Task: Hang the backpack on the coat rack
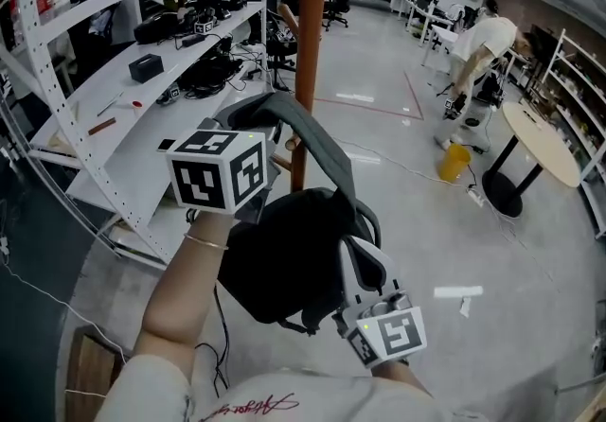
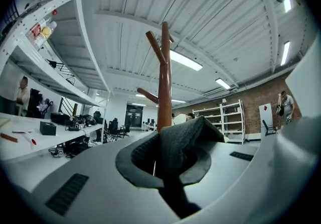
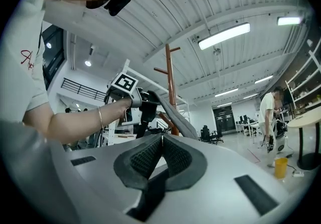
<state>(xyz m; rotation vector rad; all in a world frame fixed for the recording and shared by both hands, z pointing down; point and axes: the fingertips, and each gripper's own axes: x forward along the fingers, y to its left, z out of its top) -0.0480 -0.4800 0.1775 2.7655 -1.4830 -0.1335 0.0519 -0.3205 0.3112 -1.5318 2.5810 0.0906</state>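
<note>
1 strap [image 2: 193, 135] in left hand-held gripper [image 2: 168, 165], backpack [image 1: 284, 259] in rt [image 3: 160, 140]

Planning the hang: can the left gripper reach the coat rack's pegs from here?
Probably yes. The left gripper, jaws shut on the backpack strap, faces the coat rack with nothing between them. The pegs sit higher, so it would have to lift.

A pale, glossy floor [image 1: 398, 193] marked with red lines [image 1: 414, 94] carries the brown coat rack [image 1: 310, 51], a yellow bucket [image 1: 454, 162], a round table [image 1: 540, 141] on a dark foot, and a white scrap [image 1: 458, 293]. At the left, white shelving [image 1: 123, 141] holds a black box [image 1: 145, 67], tangled cables [image 1: 204, 70] and a reddish tool [image 1: 102, 126].
</note>
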